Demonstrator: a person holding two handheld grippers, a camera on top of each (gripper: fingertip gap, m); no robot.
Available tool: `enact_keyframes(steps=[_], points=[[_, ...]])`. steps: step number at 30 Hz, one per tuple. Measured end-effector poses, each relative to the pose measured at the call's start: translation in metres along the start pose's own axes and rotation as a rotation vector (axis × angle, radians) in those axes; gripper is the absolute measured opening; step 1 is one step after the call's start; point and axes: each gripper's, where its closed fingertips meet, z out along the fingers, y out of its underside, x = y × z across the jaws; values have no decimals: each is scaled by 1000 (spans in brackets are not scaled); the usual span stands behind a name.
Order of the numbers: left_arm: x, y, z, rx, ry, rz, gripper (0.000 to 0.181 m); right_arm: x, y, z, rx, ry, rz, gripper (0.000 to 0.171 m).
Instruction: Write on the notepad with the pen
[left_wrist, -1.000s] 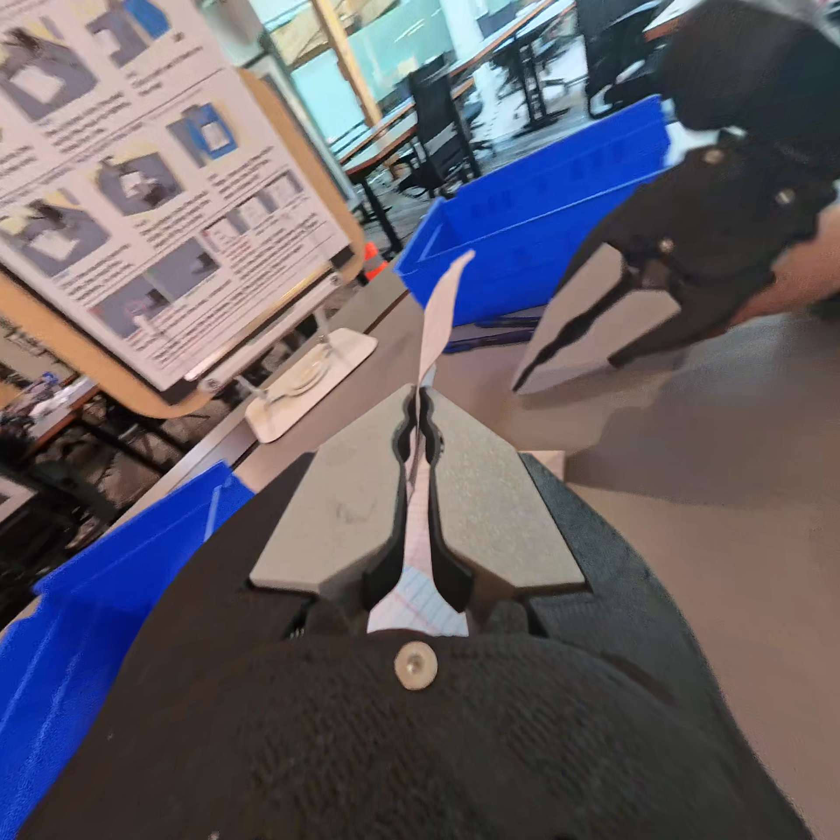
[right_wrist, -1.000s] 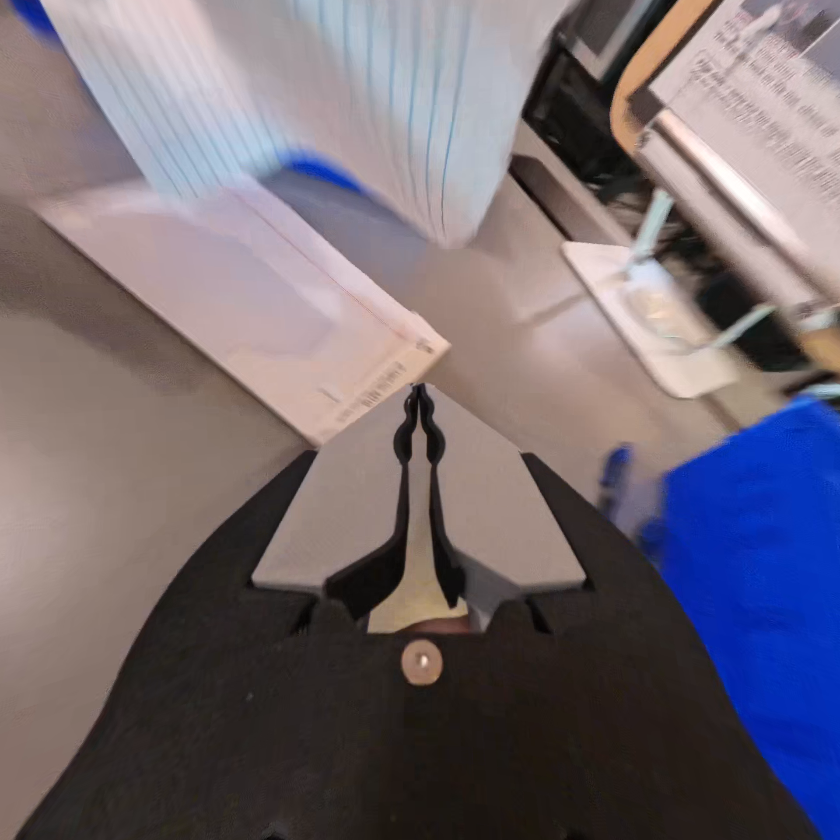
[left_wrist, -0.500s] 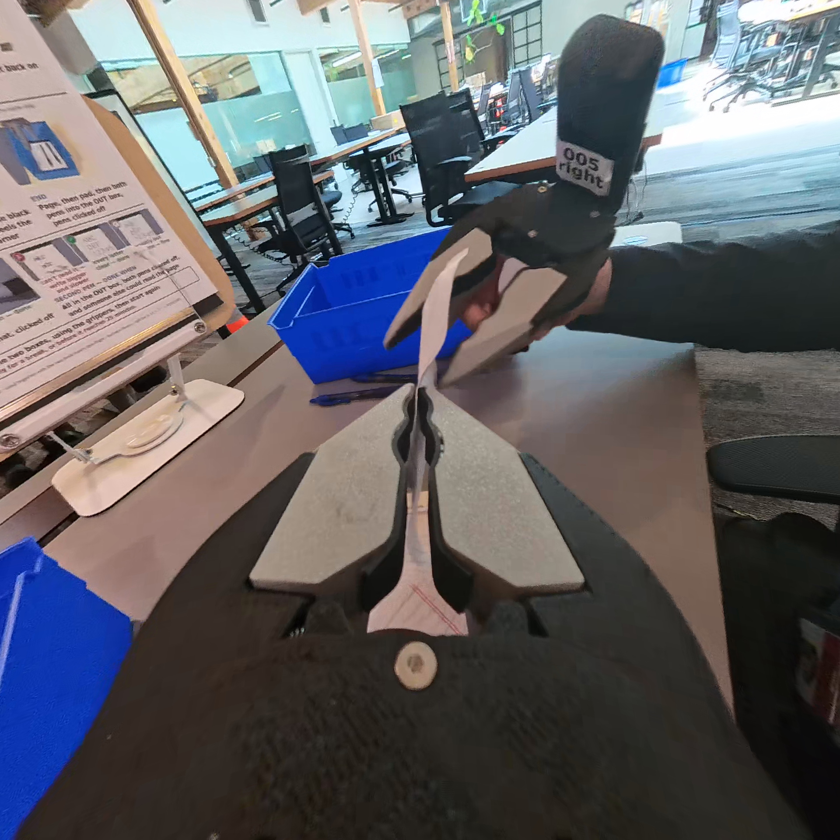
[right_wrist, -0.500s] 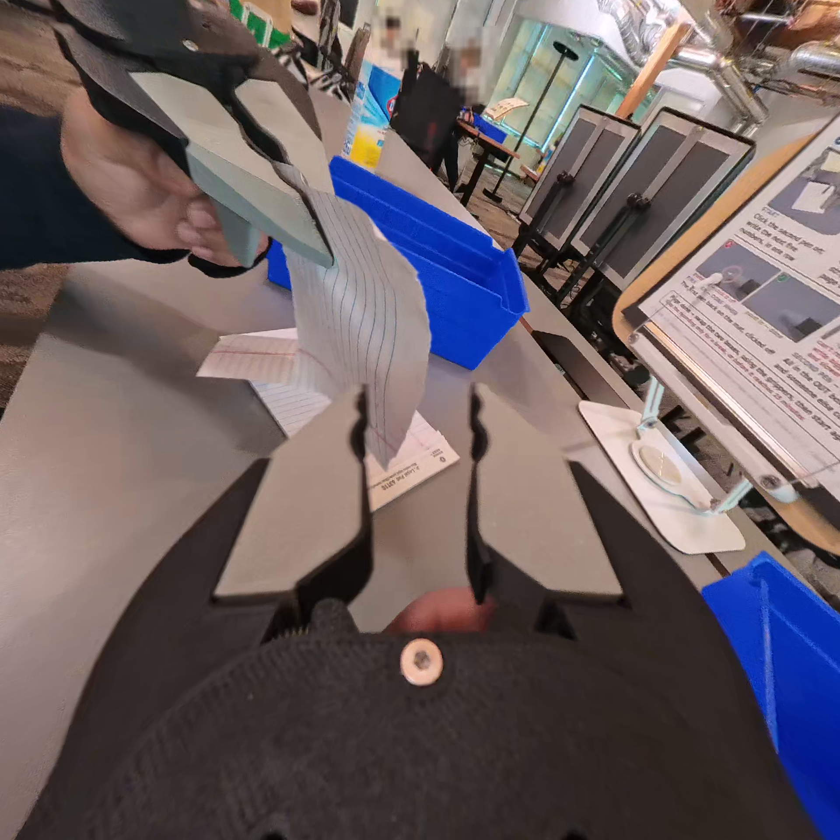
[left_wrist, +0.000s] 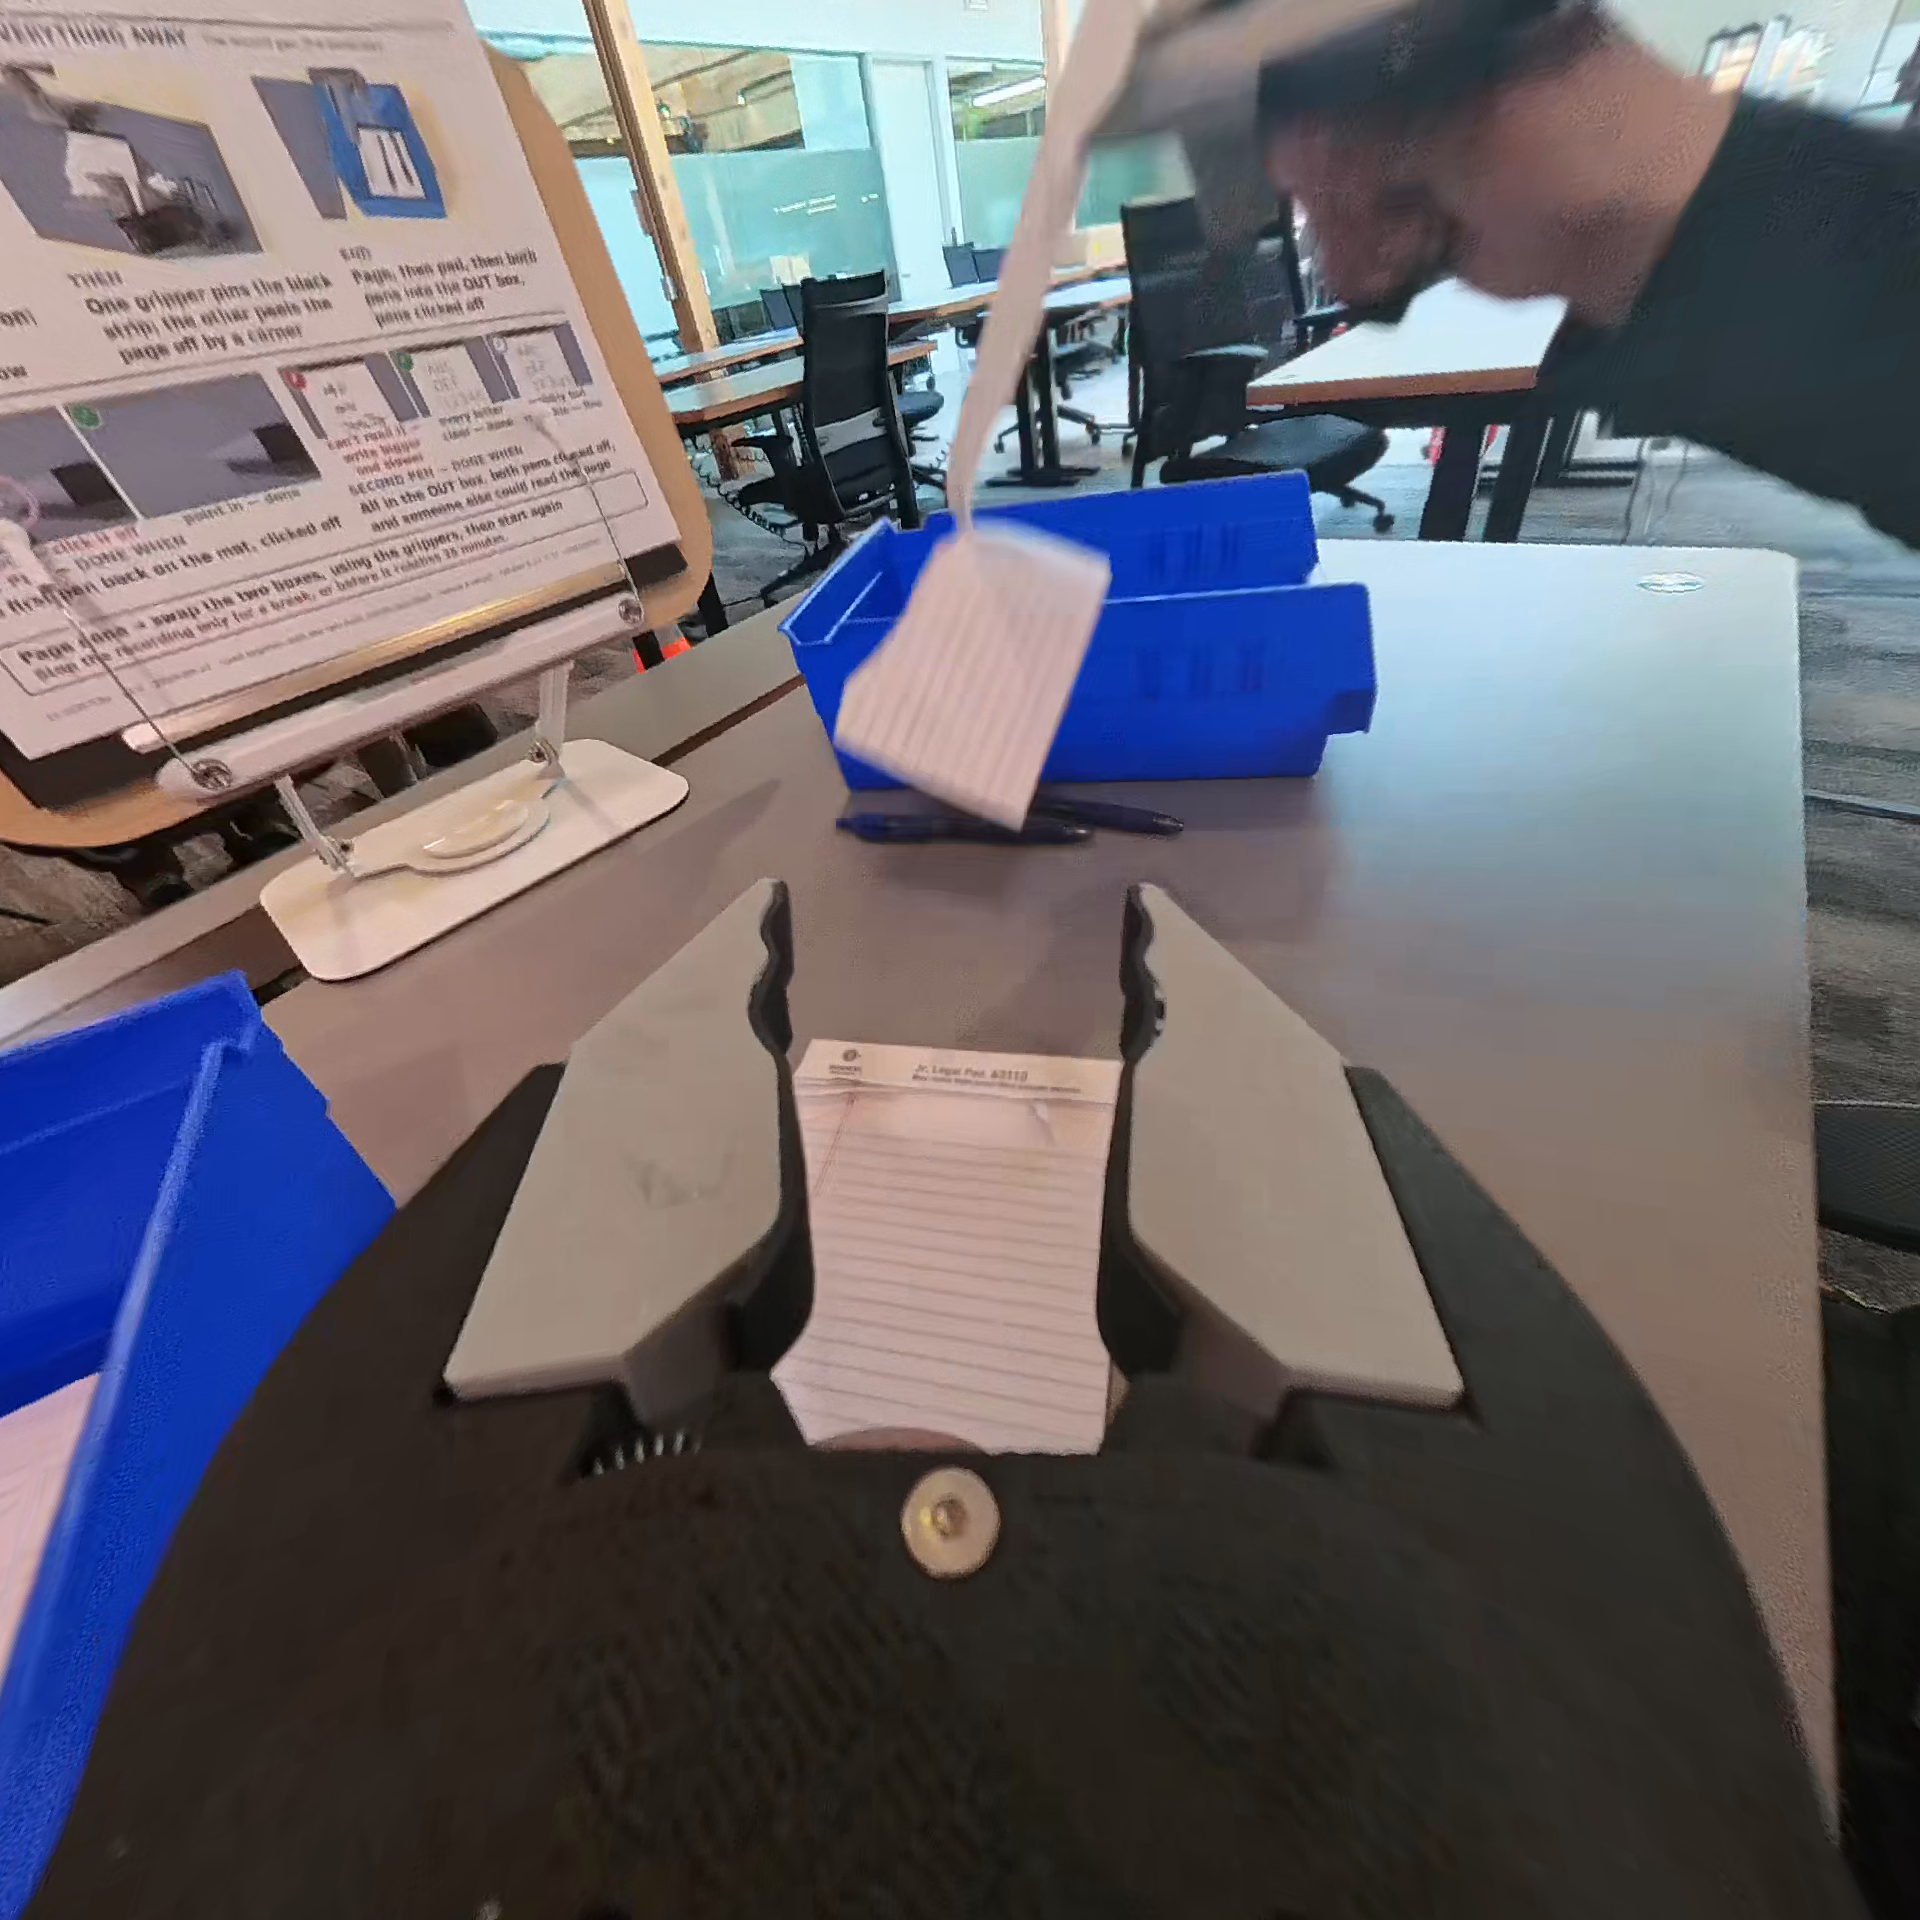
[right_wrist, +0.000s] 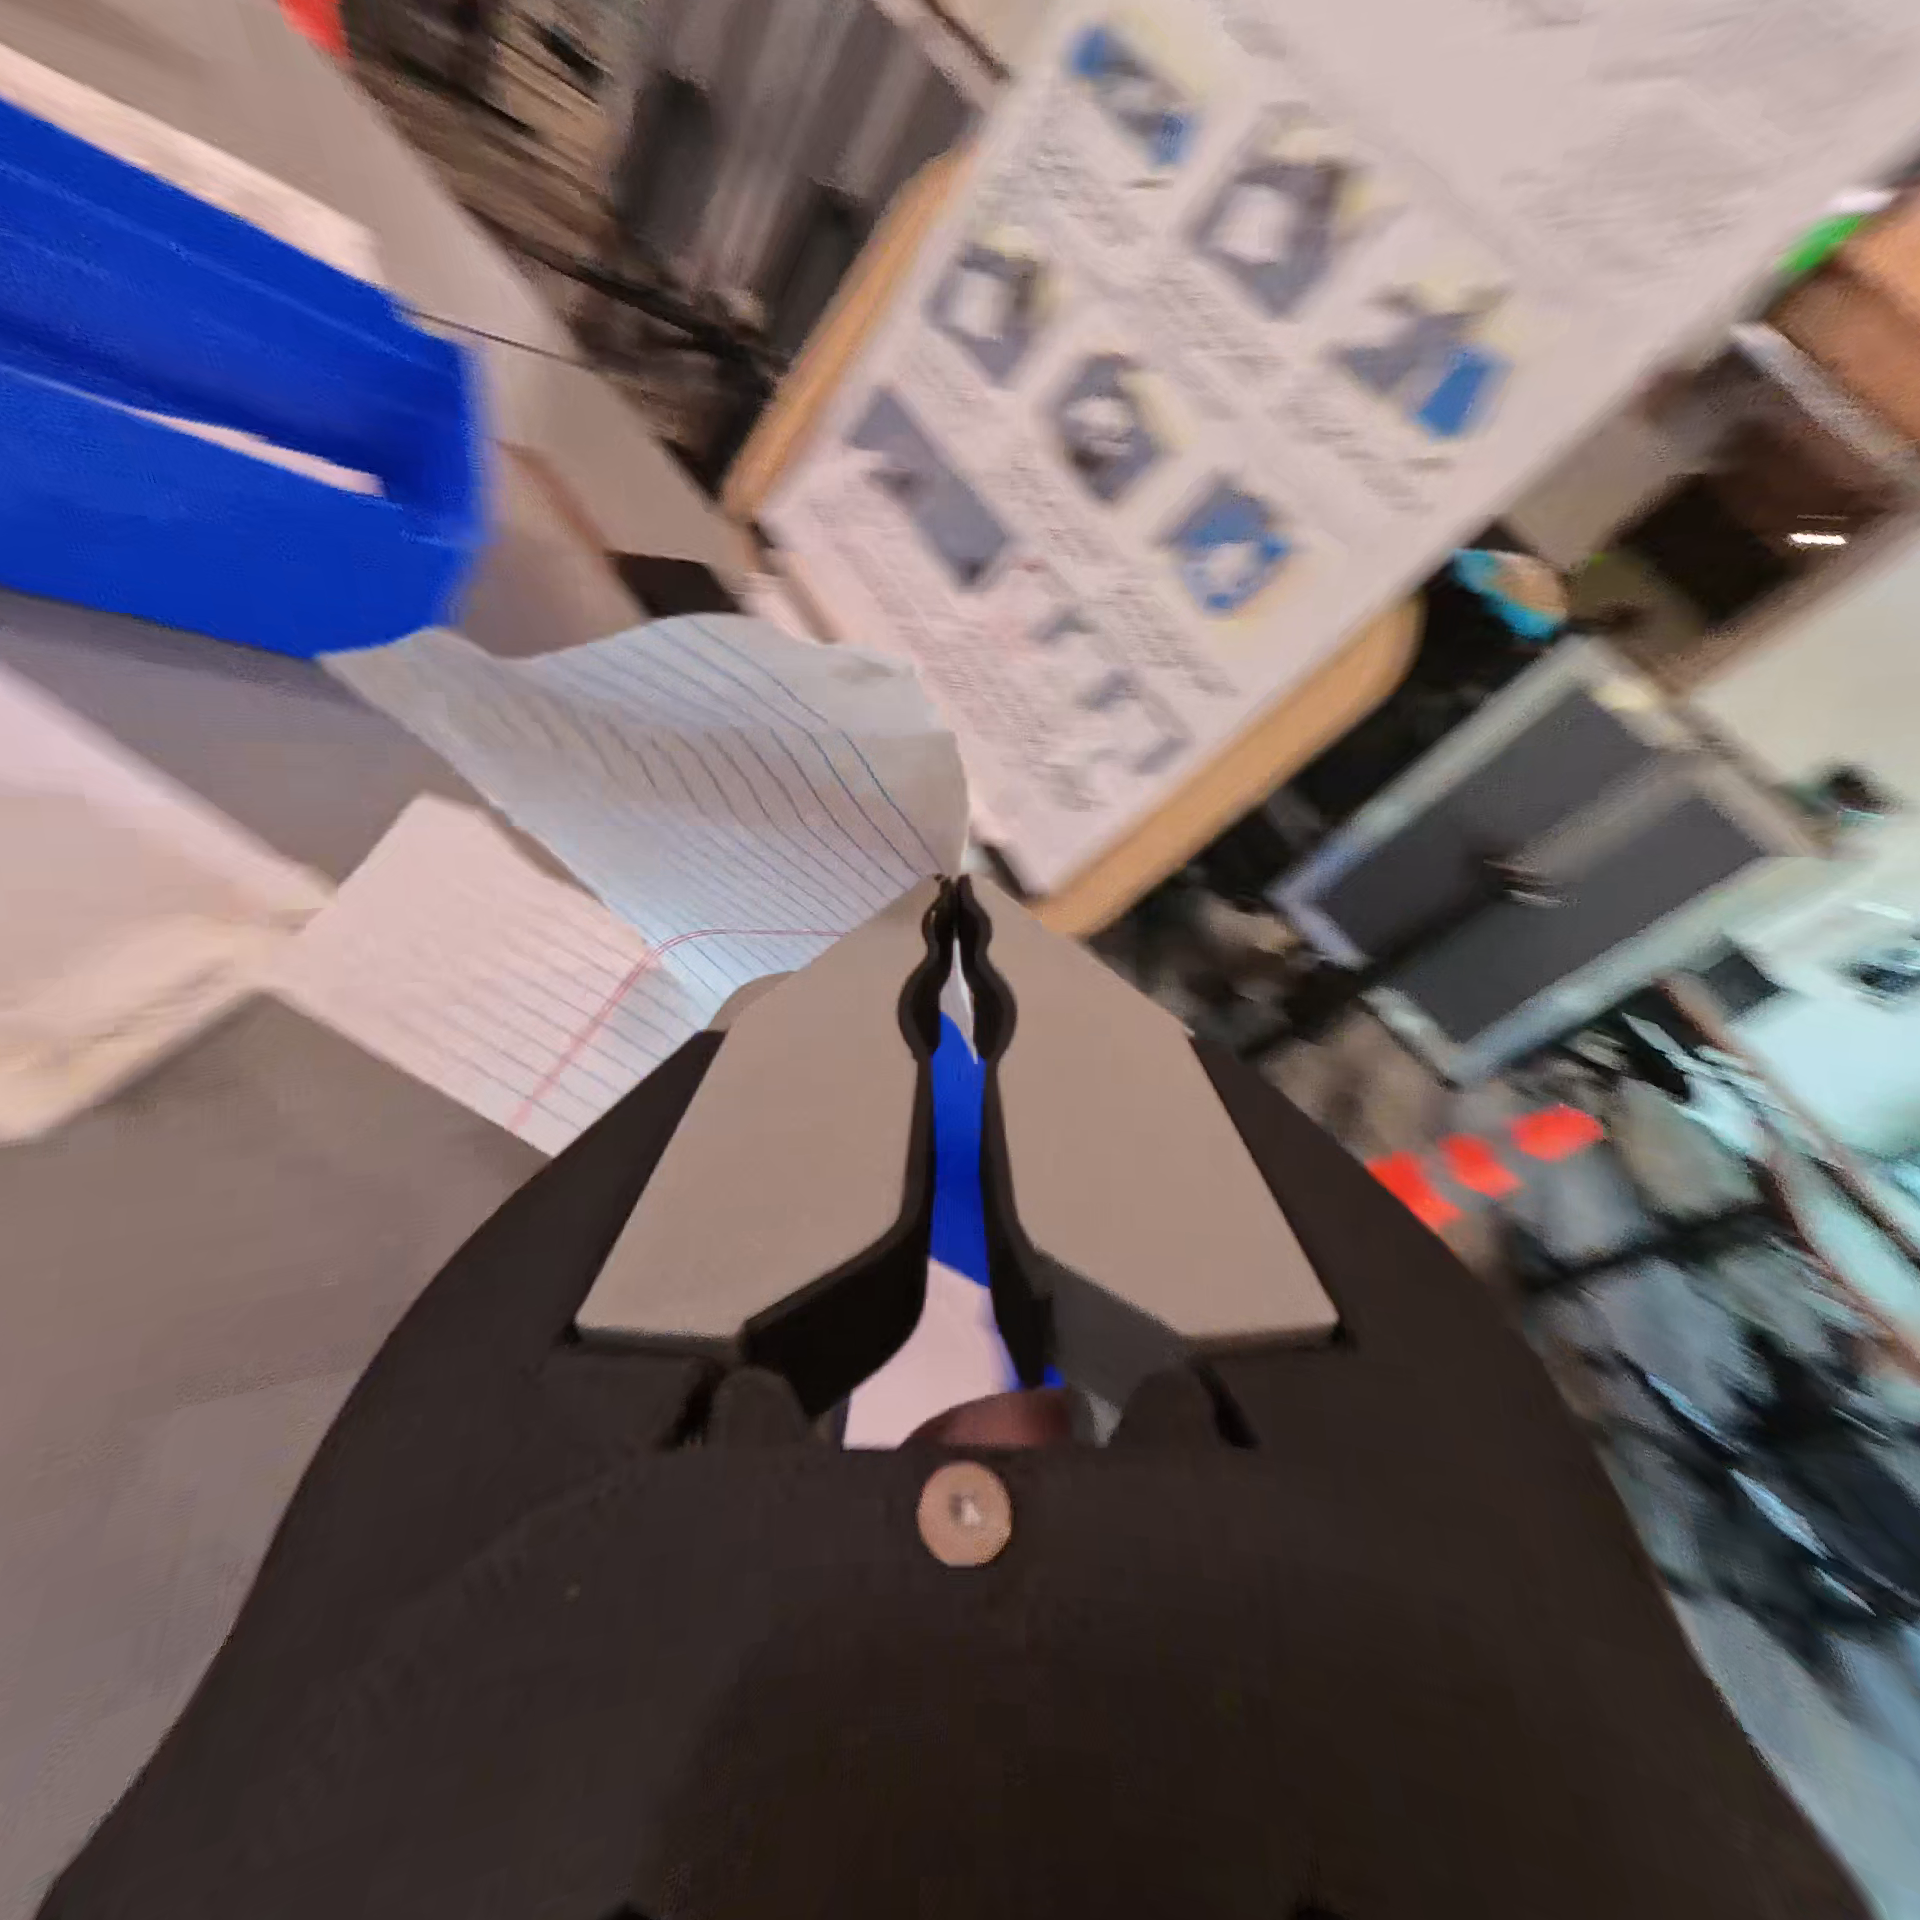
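In the left wrist view my left gripper (left_wrist: 956, 904) is open and empty, low over the white lined notepad (left_wrist: 951, 1226), which lies flat on the grey table (left_wrist: 1507, 935) between its fingers. A torn lined sheet (left_wrist: 971, 675) hangs in the air ahead, blurred, with its top running up to the frame's top edge. Two dark blue pens (left_wrist: 956, 828) (left_wrist: 1117, 816) lie on the table in front of the far blue bin (left_wrist: 1195, 644). In the right wrist view my right gripper (right_wrist: 951, 883) is shut on a corner of the lined sheet (right_wrist: 707, 769), above the notepad (right_wrist: 468, 977).
An instruction board on a white stand (left_wrist: 312, 364) is at the left rear of the table; it also shows in the right wrist view (right_wrist: 1247, 364). A second blue bin (left_wrist: 135, 1195) stands near left. A person's dark sleeve (left_wrist: 1766, 312) reaches in from the upper right. A blue bin (right_wrist: 208, 468) shows blurred. Left tips to right tips: about 25 cm.
My left gripper opened and let go of the sheet. My right gripper closed on the sheet's far end and now carries it alone. Both views have swung; the right is blurred by motion.
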Motion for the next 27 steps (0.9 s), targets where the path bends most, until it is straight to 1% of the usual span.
enact_keyframes(steps=[2, 4, 6, 7, 9, 11, 16, 18, 20, 22, 24, 27], points=[[0, 12, 6, -12, -2, -12, 58, 56, -2, -8, -55, 181, -70, 0], [0, 26, 12, -26, -17, -5, 56, 94, -9, -17, -69, 321, -181, 0], [3, 39, 17, -55, -22, 12, 55, 111, -14, -23, -62, 422, -303, 0], [4, 44, 19, -76, -22, 27, 55, 107, -12, -21, -61, 417, -350, 0], [5, 48, 18, -96, -42, 74, 55, 89, 3, -14, -73, 363, -409, 0], [7, 50, 17, -104, -48, 97, 52, 55, 28, -5, -80, 219, -463, 0], [5, 60, 19, -149, -46, 66, 52, 5, 118, 1, -248, -6, -550, 0], [3, 64, 20, -168, -56, 60, 51, -2, 145, -2, -310, -35, -631, 0], [1, 68, 20, -187, -66, 54, 51, -9, 164, -8, -355, -84, -664, 0], [0, 71, 21, -202, -66, 40, 50, -20, 178, -16, -379, -165, -668, 0], [-2, 77, 22, -229, -71, 27, 51, -25, 189, -27, -420, -210, -712, 0], [-2, 80, 23, -243, -68, 20, 51, -32, 206, -43, -487, -273, -673, 0]])
